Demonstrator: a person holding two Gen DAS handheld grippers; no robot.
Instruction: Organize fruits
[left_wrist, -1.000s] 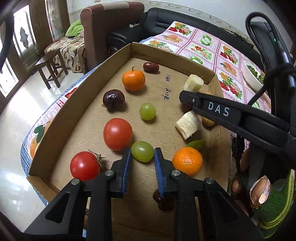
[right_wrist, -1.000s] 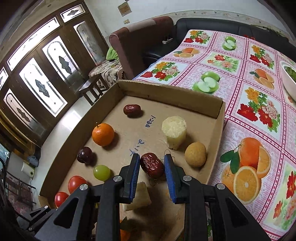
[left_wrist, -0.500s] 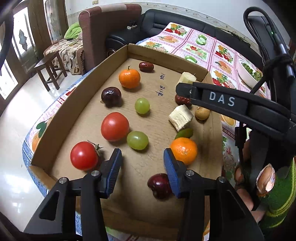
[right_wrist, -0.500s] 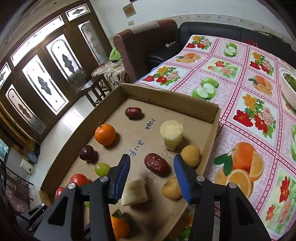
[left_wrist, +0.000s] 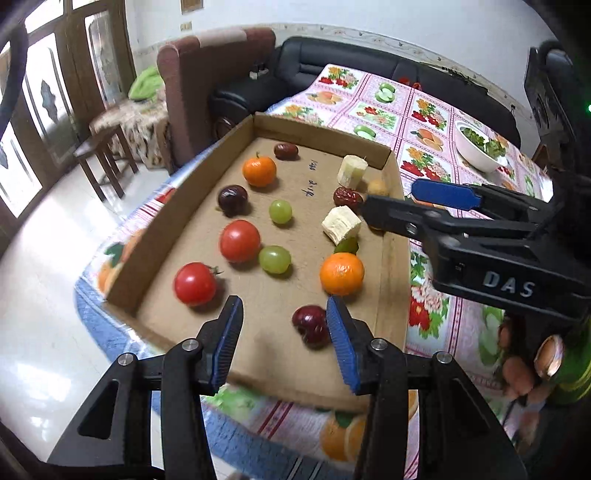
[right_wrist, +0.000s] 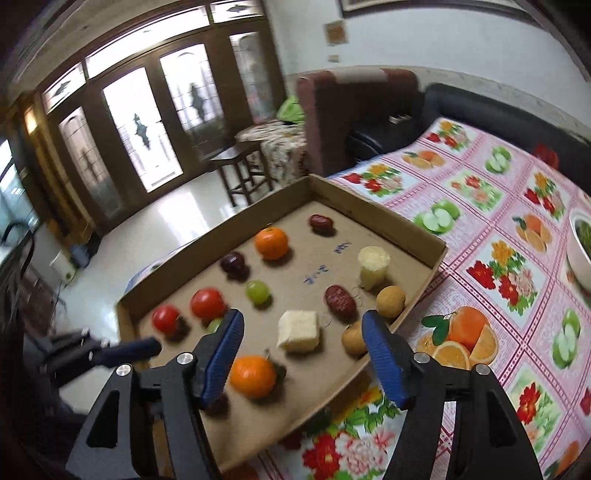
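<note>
A shallow cardboard tray (left_wrist: 392, 258) holds rows of fruit. My left gripper (left_wrist: 284, 314) hangs open above the tray's near end with nothing between its fingers. A green grape (left_wrist: 274, 259) lies ahead of it, beside a tomato (left_wrist: 240, 240), and a dark plum (left_wrist: 310, 325) sits by its right finger. My right gripper (right_wrist: 303, 325) hovers over the tray's right side. Its jaws are opening and hold nothing. Below and ahead of it lie a red date (right_wrist: 340, 300), a white fruit chunk (right_wrist: 297, 330) and an orange (right_wrist: 253, 376).
The tray sits on a fruit-print tablecloth (right_wrist: 498, 280) near the table's left edge, with the floor below. A white bowl of greens (left_wrist: 476, 146) stands at the far right. A hand (left_wrist: 524, 369) holds the right gripper's handle. An armchair and a black sofa stand behind.
The left gripper let go of the green grape, opened and drew back upward. The right gripper released the red date, opened wider and lifted back from the tray while rolling.
</note>
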